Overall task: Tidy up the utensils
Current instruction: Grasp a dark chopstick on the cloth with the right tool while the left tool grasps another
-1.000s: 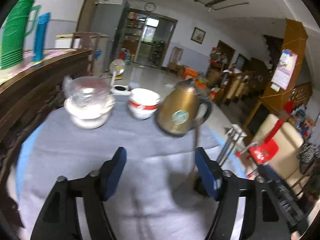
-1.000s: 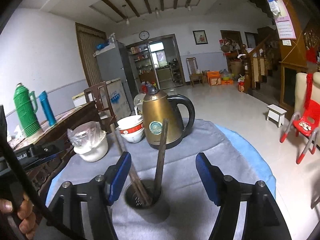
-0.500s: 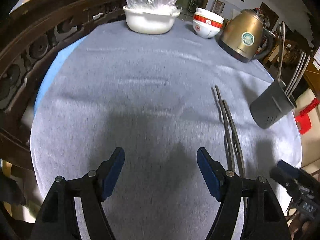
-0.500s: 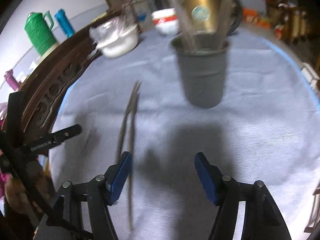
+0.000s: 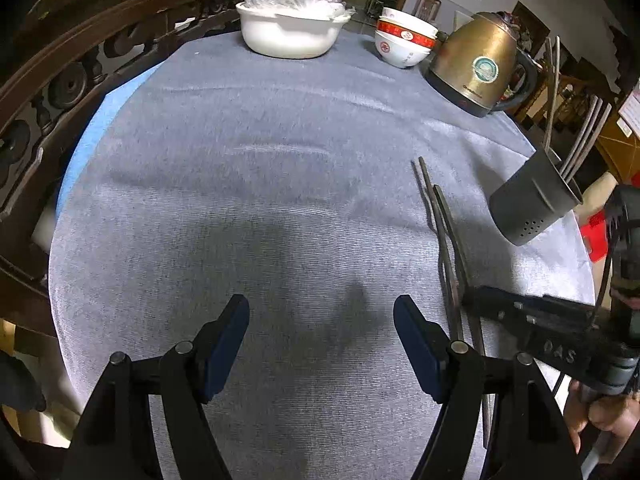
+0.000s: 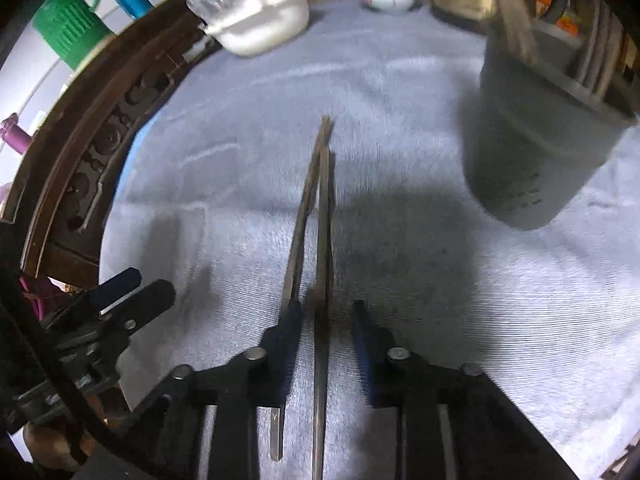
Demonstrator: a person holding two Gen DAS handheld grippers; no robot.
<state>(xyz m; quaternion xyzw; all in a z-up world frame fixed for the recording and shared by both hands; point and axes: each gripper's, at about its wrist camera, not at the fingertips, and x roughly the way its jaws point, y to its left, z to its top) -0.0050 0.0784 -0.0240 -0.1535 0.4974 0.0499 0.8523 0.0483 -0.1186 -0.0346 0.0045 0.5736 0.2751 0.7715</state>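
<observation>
Grey-clothed table (image 6: 400,280) holds two chopsticks (image 6: 320,220) lying flat, straddled by the half-closed, not yet gripping right gripper (image 6: 322,324), needing pinching then lifting toward the nearby holder (image 6: 536,152); left gripper (image 5: 320,336) gapes empty.

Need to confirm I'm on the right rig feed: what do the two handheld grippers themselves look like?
Both match: the left gripper and right gripper have black angular linkage frames with silver round pivot pins and flat dark-blue finger pads. Seen from the left wrist camera, the right gripper's black body carries raised letters that look like "DAS", with a thin black cable beside it. The hand holding it looks bare; no sleeve shows.
</observation>
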